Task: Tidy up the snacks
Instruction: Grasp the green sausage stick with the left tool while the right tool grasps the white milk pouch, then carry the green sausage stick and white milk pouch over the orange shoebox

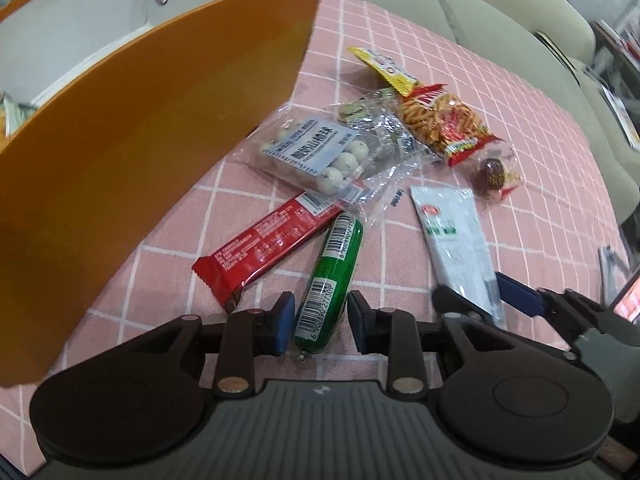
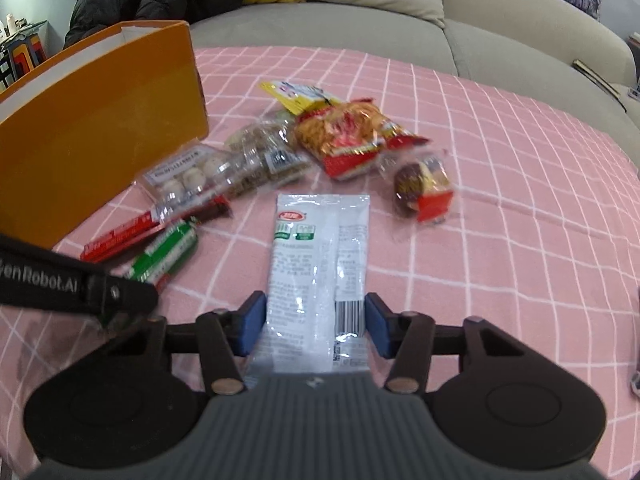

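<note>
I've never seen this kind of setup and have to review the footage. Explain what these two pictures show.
There is no robot here. A person holds a two-finger gripper in each hand, and each gripper carries a wide-angle camera that looks along its fingers. One picture comes from the left gripper, the other from the right gripper.

A pink checked cloth covers the surface. On it are an orange box and loose snacks: a red bar, a tray of white balls, a noodle bag and a few others.

The left gripper is open around a green sausage and is not squeezing it. The right gripper's blue pads appear to pinch a white packet that lies on the cloth.
</note>
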The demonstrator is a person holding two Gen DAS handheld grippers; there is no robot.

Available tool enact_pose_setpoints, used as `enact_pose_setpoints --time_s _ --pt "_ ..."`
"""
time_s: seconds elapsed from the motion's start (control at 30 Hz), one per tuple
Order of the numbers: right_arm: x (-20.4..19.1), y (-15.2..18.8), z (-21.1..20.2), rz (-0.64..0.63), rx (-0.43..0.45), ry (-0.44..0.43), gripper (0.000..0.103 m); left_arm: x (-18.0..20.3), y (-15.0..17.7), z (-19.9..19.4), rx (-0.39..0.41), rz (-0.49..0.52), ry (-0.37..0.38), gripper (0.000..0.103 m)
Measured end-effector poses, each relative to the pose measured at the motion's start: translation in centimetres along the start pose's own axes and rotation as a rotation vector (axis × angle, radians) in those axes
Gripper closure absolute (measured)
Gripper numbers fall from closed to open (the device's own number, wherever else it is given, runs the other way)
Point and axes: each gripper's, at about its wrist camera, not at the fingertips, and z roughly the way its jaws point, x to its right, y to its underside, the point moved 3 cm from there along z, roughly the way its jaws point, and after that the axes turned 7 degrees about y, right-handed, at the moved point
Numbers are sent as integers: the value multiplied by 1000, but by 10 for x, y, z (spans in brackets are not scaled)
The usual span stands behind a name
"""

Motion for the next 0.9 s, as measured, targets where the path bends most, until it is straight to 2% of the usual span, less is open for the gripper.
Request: enact_pose_setpoints --time_s 0.1,0.3,0.43,0.57,0.73,0.9 --pt "8 12 -10 -11 -25 -8 52 4 4 0 12 54 -7 72" --pt "12 31 -26 -31 -52 -24 49 14 7 4 47 157 -36 72" --pt "12 33 -26 -22 -47 -22 48 18 6 9 55 224 -56 64" --pt "13 29 -23 -2 -41 -14 47 23 5 14 54 280 -80 63" --pt "10 25 -20 -4 -36 -10 45 28 6 16 55 321 -103 77" --pt "6 23 -20 -18 -38 -8 54 29 8 16 51 326 -104 78"
